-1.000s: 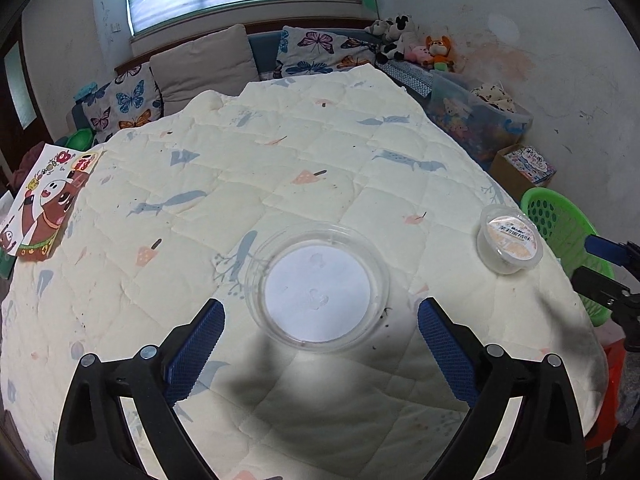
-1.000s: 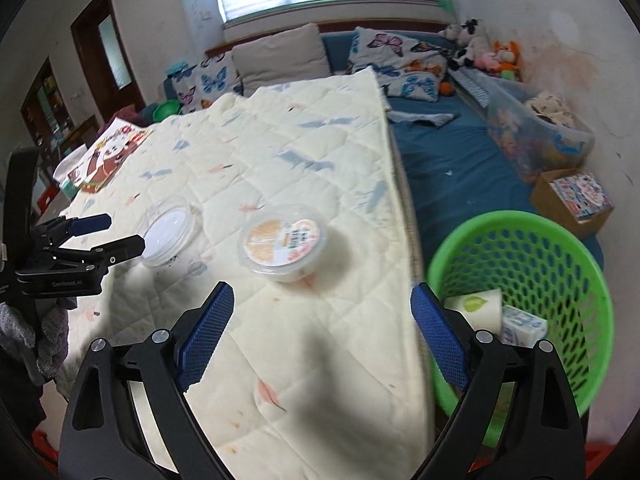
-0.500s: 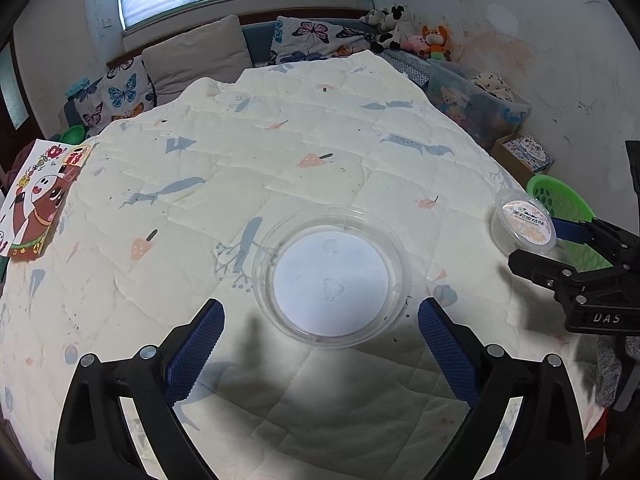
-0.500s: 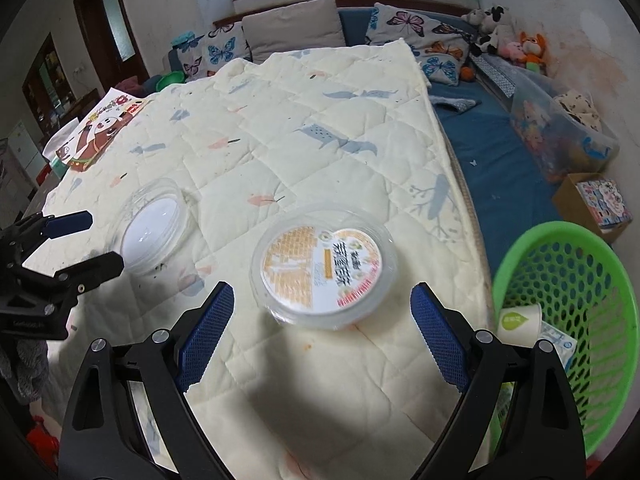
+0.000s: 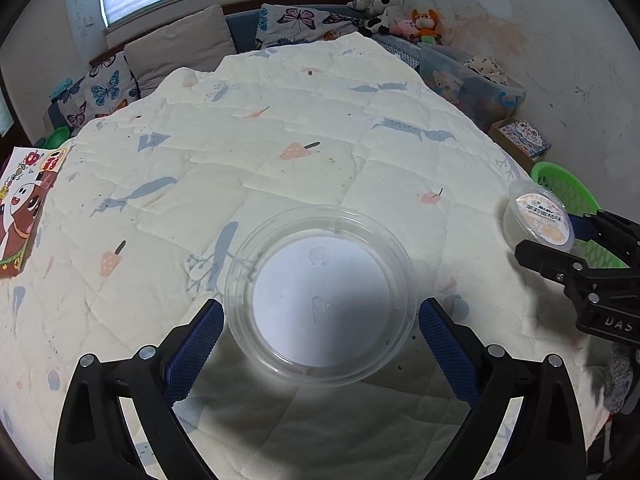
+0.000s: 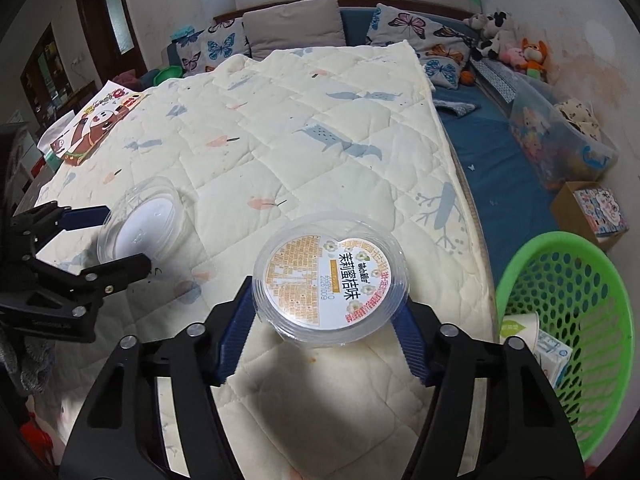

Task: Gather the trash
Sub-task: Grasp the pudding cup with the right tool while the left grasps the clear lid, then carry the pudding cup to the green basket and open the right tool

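An empty clear plastic tub lies on the cream quilt. My left gripper is open, its fingers on either side of the tub's near half. A labelled clear tub with an orange and white lid sits near the quilt's right edge. My right gripper straddles it, blue pads close to or touching its sides, jaws narrowed. The green mesh basket stands to the right of the bed, holding a paper cup and a carton. The labelled tub also shows in the left wrist view, the empty tub in the right wrist view.
A colourful cartoon box lies at the quilt's left edge. Pillows and plush toys line the far side. A clear storage bin and a cardboard box stand on the blue floor mat behind the basket.
Both grippers have moved forward onto their tubs. The right gripper's jaws have narrowed around the labelled tub. The left gripper's fingers now flank the empty tub.
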{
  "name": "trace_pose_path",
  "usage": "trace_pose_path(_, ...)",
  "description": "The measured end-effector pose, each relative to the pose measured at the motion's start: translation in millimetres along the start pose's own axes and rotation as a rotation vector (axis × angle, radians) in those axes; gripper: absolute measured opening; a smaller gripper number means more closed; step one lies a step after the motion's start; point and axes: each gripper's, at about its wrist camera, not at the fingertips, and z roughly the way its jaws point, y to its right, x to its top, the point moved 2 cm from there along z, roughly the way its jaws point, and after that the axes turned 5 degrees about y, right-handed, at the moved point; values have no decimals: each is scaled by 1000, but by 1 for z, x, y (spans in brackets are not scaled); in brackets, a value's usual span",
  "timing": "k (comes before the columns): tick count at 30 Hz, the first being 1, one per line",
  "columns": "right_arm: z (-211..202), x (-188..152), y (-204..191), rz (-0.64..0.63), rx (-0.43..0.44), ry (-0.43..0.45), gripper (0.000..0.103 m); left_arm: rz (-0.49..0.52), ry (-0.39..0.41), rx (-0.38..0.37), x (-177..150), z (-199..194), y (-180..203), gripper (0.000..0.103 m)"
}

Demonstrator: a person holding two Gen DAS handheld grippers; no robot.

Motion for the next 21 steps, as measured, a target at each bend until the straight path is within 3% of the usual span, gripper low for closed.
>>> trace_pose_path(12, -23, -1, 2, 0, 1, 38, 64, -26, -25, -43, 6, 16, -2, 95)
trace_pose_path(21, -43, -5, 9, 6, -18, 66, 64, -18, 4, -35, 4, 10, 4, 90)
